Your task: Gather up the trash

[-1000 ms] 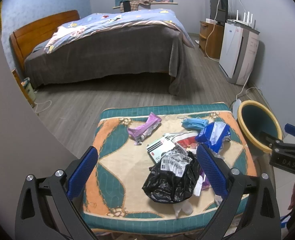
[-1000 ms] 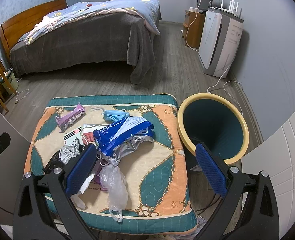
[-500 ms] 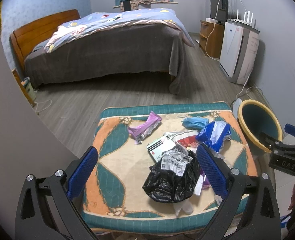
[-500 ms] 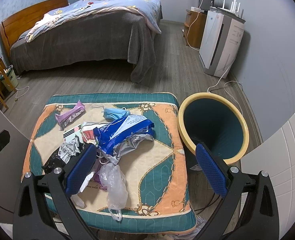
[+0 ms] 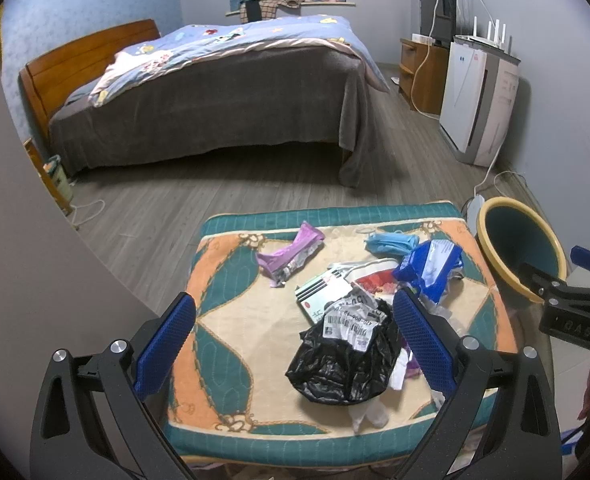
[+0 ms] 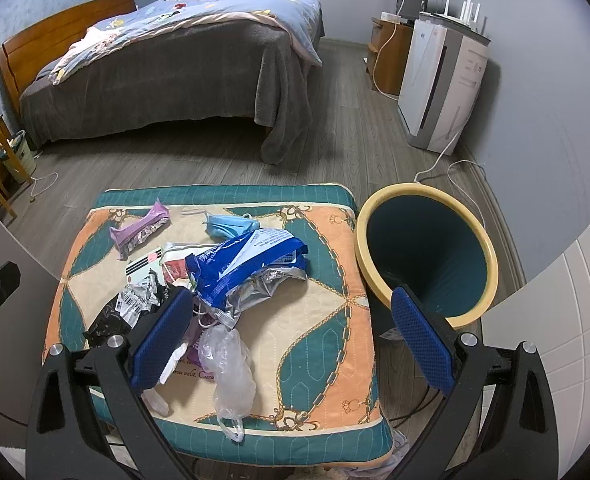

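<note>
Trash lies on a patterned cushion [image 5: 223,340] [image 6: 327,320]: a black plastic bag [image 5: 347,360] with a white label, a purple wrapper [image 5: 291,254] [image 6: 141,232], a blue face mask [image 5: 391,242] [image 6: 231,226], a blue foil bag [image 5: 431,266] [image 6: 251,264], a clear plastic bag [image 6: 231,368] and paper cards [image 5: 323,290]. A teal bin with a yellow rim [image 5: 519,248] [image 6: 427,256] stands right of the cushion. My left gripper [image 5: 295,340] is open and empty above the cushion's near edge, the black bag between its fingers. My right gripper [image 6: 291,336] is open and empty above the cushion's near right side.
A bed [image 5: 215,100] stands across the wood floor. A white air purifier [image 5: 479,100] and a wooden cabinet [image 5: 419,76] stand by the right wall, with cables [image 6: 447,168] on the floor near the bin. A wall [image 5: 35,260] is close on the left.
Both grippers have drifted slightly back and up; the views shifted a little. Nothing was grasped or moved.
</note>
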The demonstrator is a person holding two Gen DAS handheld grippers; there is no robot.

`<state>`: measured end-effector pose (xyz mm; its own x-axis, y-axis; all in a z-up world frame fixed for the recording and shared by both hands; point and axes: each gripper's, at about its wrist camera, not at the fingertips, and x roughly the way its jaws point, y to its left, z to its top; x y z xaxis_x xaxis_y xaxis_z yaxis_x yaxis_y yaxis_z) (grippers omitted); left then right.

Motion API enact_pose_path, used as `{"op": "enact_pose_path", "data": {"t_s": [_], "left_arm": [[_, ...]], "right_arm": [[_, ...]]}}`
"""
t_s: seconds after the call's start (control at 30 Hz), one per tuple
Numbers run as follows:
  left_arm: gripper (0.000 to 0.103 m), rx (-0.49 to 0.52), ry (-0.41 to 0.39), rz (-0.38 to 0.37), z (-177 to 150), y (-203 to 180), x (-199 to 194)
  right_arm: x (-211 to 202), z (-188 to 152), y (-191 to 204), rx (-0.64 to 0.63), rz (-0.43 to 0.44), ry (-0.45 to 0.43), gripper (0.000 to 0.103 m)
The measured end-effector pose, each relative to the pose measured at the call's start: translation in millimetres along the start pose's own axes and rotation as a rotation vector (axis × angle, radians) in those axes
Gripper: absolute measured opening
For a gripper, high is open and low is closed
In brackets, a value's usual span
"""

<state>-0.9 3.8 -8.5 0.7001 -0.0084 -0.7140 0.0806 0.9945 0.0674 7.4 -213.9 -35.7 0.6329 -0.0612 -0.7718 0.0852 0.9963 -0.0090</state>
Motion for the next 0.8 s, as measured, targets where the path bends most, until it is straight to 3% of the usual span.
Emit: {"op": "enact_pose_path", "data": {"t_s": [0.8], "left_arm": [[0.098,0.003,0.002,-0.009,-4.7,0.0,2.0]], "right_arm": [[0.7,-0.7,-2.2,0.006,-0.004,0.007,0.097]]}}
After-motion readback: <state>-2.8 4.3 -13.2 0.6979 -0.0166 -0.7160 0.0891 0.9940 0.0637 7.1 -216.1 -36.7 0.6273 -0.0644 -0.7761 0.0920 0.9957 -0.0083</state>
